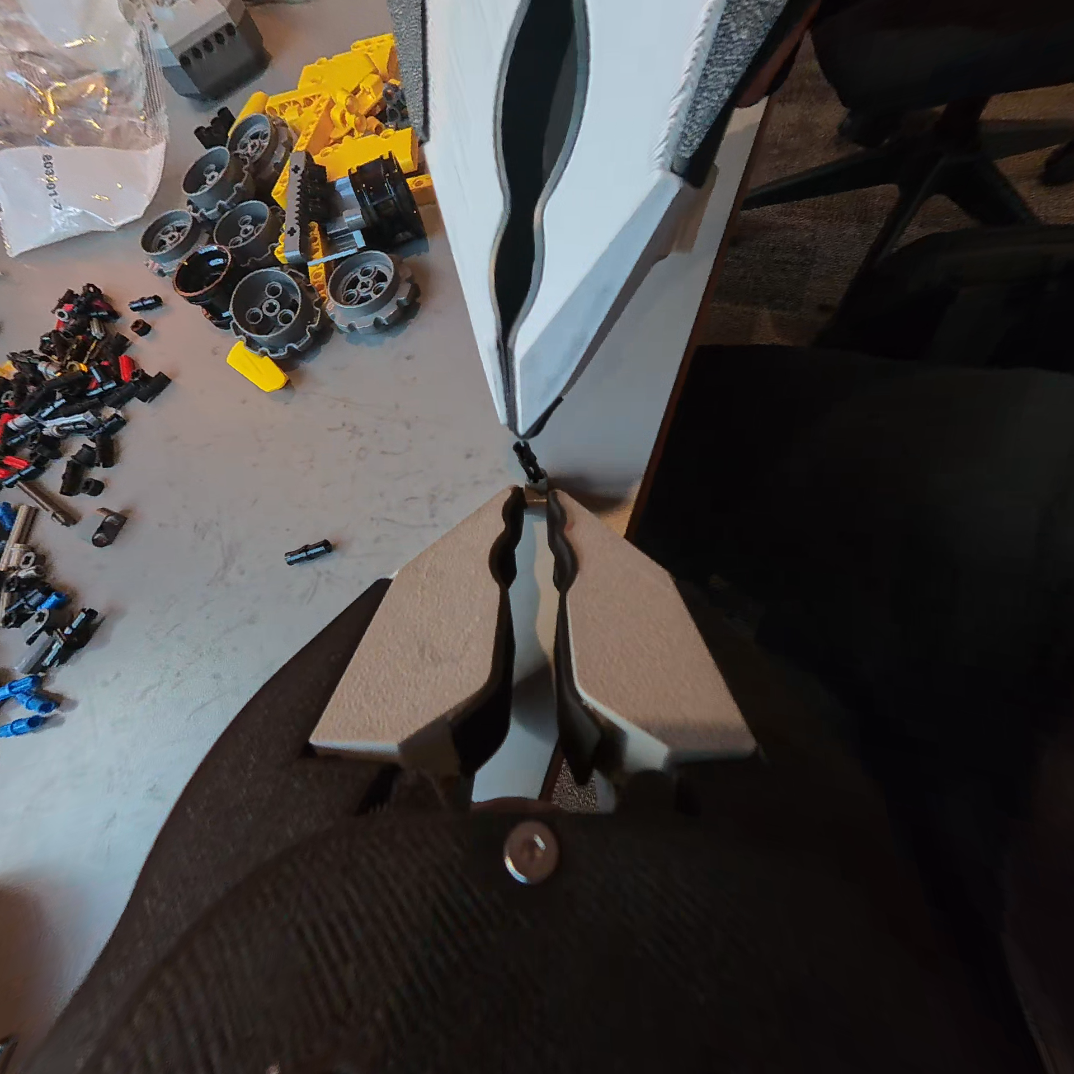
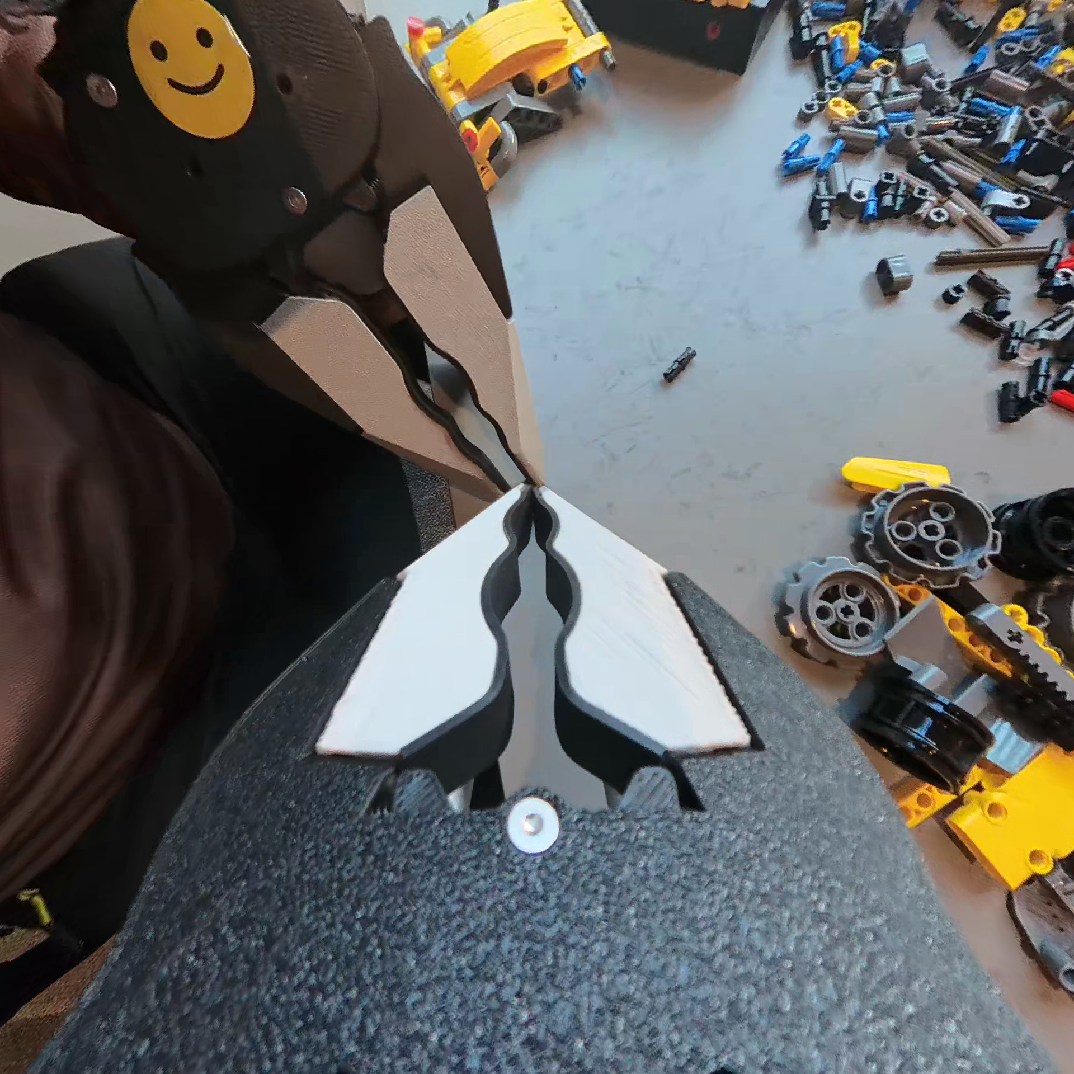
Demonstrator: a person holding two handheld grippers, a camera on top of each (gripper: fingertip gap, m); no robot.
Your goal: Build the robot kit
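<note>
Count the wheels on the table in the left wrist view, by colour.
Grey wheels: 6
Black wheels: 2
Total: 8

A matte grey table [image 1: 360, 453] with a dark edge carried many toy building parts: grey toothed plastic wheels [image 1: 270, 308], a half-built yellow vehicle frame [image 1: 348, 133], a crumpled clear plastic bag [image 1: 75, 104], a heap of small black, blue and red connector pins [image 2: 953, 122], and one single black pin [image 1: 308, 552] lying apart.
</note>
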